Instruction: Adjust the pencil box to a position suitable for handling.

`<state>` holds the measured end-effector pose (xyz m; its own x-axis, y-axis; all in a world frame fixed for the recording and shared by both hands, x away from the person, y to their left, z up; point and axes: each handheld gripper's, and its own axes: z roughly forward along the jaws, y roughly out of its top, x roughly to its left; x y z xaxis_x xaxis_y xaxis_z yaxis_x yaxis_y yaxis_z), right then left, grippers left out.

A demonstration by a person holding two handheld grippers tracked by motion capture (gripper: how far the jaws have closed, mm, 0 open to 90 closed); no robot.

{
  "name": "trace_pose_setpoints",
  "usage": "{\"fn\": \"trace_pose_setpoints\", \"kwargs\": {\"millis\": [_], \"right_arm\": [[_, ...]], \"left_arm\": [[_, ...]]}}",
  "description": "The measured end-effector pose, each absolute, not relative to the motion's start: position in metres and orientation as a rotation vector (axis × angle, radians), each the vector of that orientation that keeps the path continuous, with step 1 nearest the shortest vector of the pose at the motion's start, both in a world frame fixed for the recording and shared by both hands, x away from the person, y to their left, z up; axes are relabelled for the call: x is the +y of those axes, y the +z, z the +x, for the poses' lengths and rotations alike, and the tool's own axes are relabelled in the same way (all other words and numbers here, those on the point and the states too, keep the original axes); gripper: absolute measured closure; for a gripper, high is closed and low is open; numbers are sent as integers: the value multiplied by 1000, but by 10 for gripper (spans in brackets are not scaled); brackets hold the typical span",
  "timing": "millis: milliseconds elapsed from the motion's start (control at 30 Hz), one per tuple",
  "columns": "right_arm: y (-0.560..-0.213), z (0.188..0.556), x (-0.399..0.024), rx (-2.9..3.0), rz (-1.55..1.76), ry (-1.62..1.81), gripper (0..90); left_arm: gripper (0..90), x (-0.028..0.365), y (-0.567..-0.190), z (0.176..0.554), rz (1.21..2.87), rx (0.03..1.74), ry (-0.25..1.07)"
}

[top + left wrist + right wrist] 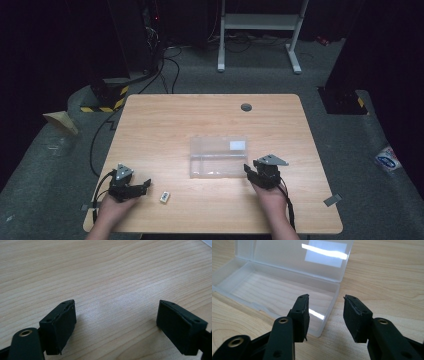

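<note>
From above I see a small white block (164, 197) beside my left gripper (141, 188), jaws spread wide, empty. My right gripper (325, 315), released, straddles the open clear box's (287, 285) corner.

clear box (218, 157), black grippers, light woodgrain table (165, 125)

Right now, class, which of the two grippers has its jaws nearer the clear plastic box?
The right gripper: its open jaws sit at the clear plastic box's right end, while the left gripper lies farther off, beside the small white block.
</note>
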<state>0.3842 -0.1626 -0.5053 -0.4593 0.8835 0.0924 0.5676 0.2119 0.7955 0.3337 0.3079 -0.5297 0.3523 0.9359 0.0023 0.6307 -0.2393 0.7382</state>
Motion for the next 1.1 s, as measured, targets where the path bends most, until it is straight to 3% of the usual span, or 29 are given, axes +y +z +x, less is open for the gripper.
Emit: {"fn": "trace_pose_setpoints", "kwargs": {"millis": [367, 1100], "right_arm": [[-475, 373, -179, 2016, 1300, 1162, 502], [-483, 365, -243, 1954, 1389, 1064, 449]], "left_arm": [[167, 308, -530, 333, 1964, 1365, 603], [196, 309, -529, 332, 1941, 1399, 620]]}}
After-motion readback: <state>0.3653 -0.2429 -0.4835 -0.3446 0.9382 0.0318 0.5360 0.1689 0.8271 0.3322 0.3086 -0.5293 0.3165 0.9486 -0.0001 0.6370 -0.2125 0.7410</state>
